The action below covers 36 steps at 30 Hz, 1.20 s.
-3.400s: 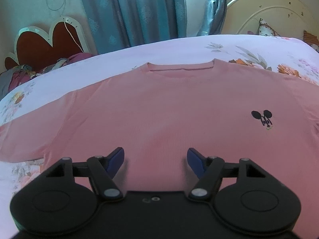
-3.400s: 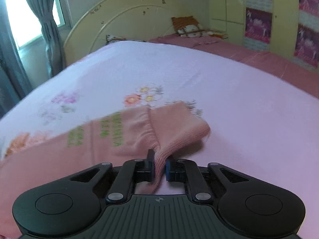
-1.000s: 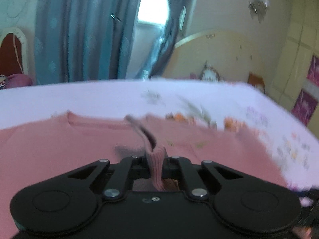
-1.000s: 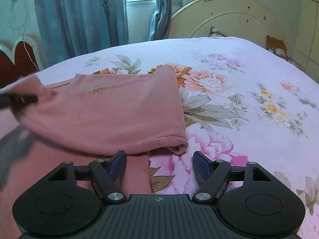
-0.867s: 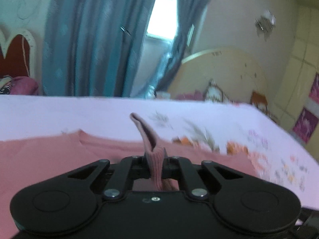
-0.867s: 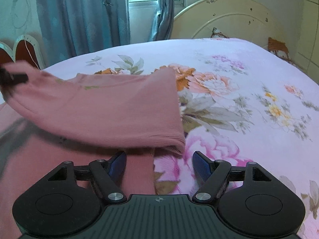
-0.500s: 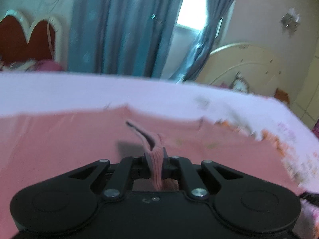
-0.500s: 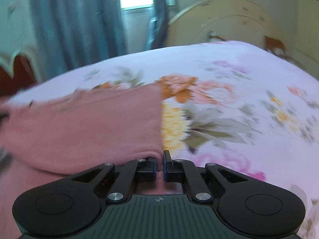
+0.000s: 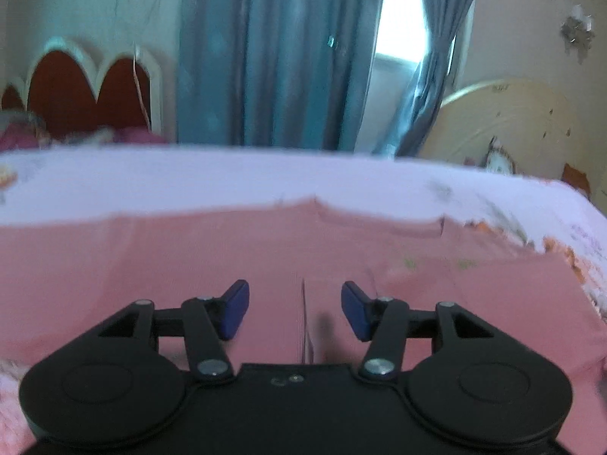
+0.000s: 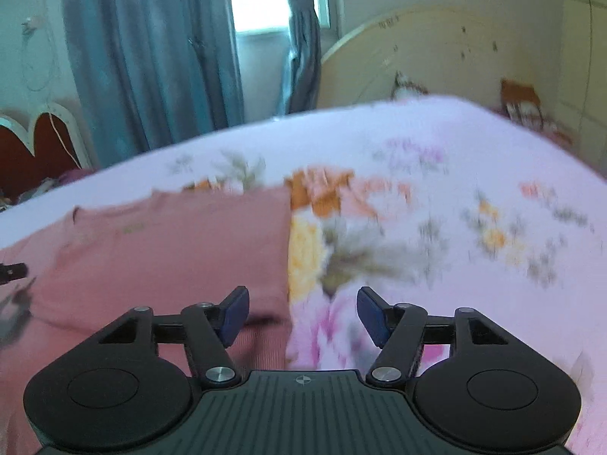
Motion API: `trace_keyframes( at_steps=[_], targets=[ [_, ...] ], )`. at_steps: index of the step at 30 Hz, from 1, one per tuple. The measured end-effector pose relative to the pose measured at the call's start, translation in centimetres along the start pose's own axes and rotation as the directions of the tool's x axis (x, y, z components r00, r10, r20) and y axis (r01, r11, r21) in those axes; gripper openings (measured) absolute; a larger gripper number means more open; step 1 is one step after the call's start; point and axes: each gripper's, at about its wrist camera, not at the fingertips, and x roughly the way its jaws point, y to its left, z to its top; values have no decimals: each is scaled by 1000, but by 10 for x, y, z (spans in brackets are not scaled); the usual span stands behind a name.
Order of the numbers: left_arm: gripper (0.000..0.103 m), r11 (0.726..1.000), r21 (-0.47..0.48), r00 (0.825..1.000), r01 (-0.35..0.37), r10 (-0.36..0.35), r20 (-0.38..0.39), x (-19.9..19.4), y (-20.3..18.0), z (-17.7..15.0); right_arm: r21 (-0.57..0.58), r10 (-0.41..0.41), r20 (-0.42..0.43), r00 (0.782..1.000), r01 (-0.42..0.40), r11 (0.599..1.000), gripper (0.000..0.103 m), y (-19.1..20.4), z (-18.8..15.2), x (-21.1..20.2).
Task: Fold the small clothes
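A pink T-shirt lies spread on the floral bedsheet, its right side folded over toward the middle. My left gripper hovers low over the shirt with its jaws opening; a thin upright edge of pink cloth stands between the blue pads without touching them. My right gripper is above the folded side's right edge, jaws opening, nothing pressed between its fingers. A dark tip of the left gripper shows at the left edge of the right wrist view.
Blue curtains and a bright window stand behind the bed. A cream headboard rises at the far right, a red scalloped headboard at the far left. The flowered sheet lies bare to the right of the shirt.
Both grippers were shut on pink cloth half a second ago and now stand apart. The carried sleeve fold has dropped onto the shirt. The right gripper has risen a little.
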Motion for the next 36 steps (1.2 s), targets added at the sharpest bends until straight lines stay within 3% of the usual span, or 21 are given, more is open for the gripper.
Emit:
trace_keyframes(
  at_steps=[6, 8, 12, 14, 15, 17, 19, 22, 30, 31, 32, 34, 36],
  targets=[
    [53, 992, 61, 992, 115, -111, -61, 20, -34, 9, 8, 36, -38, 999, -36, 999, 61, 8, 31, 66],
    [53, 991, 75, 991, 114, -108, -79, 30, -43, 4, 12, 31, -68, 997, -30, 999, 52, 7, 40, 92],
    [52, 994, 59, 987, 93, -84, -140, 47, -42, -8, 18, 17, -97, 995, -15, 1000, 51, 7, 53, 138],
    [52, 995, 59, 988, 85, -77, -135, 48, -39, -12, 38, 16, -108, 994, -12, 999, 50, 4, 58, 157],
    [52, 994, 65, 988, 83, -74, -135, 48, -40, -12, 48, 24, -107, 994, -19, 999, 47, 3, 61, 164],
    [52, 994, 71, 989, 77, -67, -135, 45, -40, -14, 70, 61, -105, 993, -54, 996, 17, 3, 65, 169],
    [52, 995, 70, 989, 71, -61, -136, 45, -40, -14, 29, 50, -84, 995, -47, 998, 6, 10, 64, 163],
    [53, 995, 81, 989, 62, -51, -136, 46, -43, -15, -25, -47, -70, 996, 46, 999, 5, 5, 56, 169],
    [57, 993, 108, 988, 38, -21, -154, 48, -48, -11, -92, -44, -26, 999, 41, 995, 6, 18, 64, 146],
    [58, 993, 111, 987, 35, -17, -158, 48, -49, -10, -98, -35, -15, 999, 33, 995, 13, 21, 64, 140],
    [59, 993, 115, 987, 33, -14, -162, 48, -50, -10, -107, -23, -2, 1000, 22, 994, 34, 26, 65, 134],
    [59, 992, 121, 985, 29, -9, -170, 48, -51, -9, -131, 12, 29, 1000, -8, 991, 62, 37, 62, 118],
    [60, 992, 126, 984, 24, -2, -176, 47, -52, -9, -167, 62, 23, 998, -57, 984, 62, 51, 55, 105]
  ],
)
